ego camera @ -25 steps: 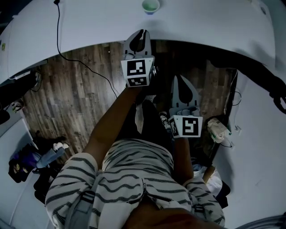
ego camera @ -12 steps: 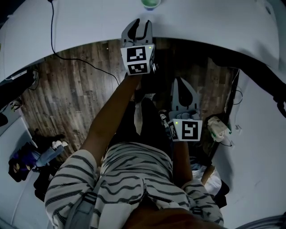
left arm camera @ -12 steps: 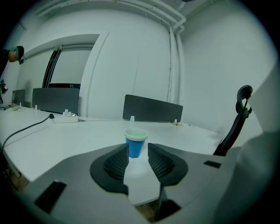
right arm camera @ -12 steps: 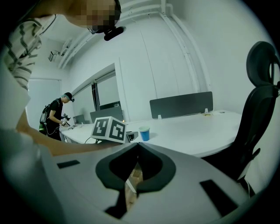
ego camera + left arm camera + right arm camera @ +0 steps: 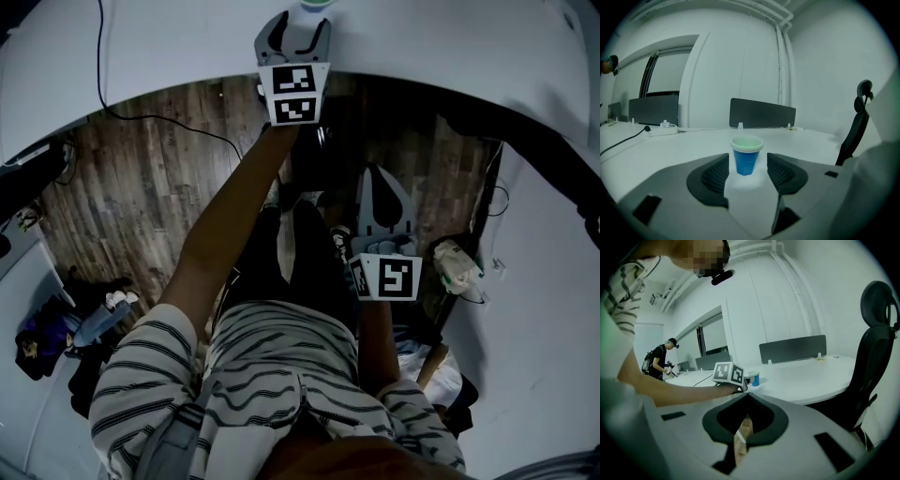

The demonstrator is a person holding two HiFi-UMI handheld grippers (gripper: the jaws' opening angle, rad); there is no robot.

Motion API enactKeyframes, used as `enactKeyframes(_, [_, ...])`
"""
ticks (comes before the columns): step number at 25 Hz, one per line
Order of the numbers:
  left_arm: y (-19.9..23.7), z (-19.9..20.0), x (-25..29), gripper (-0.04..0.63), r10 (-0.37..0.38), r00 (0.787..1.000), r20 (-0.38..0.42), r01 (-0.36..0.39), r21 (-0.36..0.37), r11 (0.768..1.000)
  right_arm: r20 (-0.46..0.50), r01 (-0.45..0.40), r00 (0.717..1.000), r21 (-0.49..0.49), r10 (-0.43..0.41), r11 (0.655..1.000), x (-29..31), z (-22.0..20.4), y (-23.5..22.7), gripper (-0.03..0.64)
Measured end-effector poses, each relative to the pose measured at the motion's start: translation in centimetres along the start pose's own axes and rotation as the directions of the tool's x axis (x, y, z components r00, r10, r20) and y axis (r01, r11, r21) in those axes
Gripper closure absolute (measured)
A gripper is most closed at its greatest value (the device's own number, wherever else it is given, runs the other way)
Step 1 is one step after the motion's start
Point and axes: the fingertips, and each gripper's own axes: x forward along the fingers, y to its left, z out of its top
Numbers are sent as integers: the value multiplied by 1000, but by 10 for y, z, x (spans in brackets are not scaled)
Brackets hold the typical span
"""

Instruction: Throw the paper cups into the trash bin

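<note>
left gripper: jaws just opened, blue paper cup right at their tips, ungripped
right gripper: jaws clenched, empty
around: cable on desk, office chair at desk edge

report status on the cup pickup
Left gripper: jaws just opened, nothing gripped. Right gripper shut, empty. Cup upright on table, at left tips. Nothing in the way.

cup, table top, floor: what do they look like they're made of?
Cup: looks like paper. Matte blue wall and a pale rolled rim; thin plastic can't be ruled out.
Table: smooth white top with a slight sheen, probably laminate.
Floor: brown planks with visible grain, either wood or wood-look vinyl.
</note>
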Motion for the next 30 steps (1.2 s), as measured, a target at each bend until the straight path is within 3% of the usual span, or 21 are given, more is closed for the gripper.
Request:
enactKeyframes(6, [2,-10,28,322,2,1000,-26,-1,37,999,-10,4,1000,1,-4,1000,1,-6,-2,603])
enactKeyframes(20, [4,-12,60,313,-4,997,-76,7,38,999,-32,15,999,16,-14,1000,1,-13,-7,603])
enactKeyframes(30, [9,-7,54,336,-27,996,-80,26,-5,1000,-22,23,1000,25,-22,999,-3,-12,-5,602])
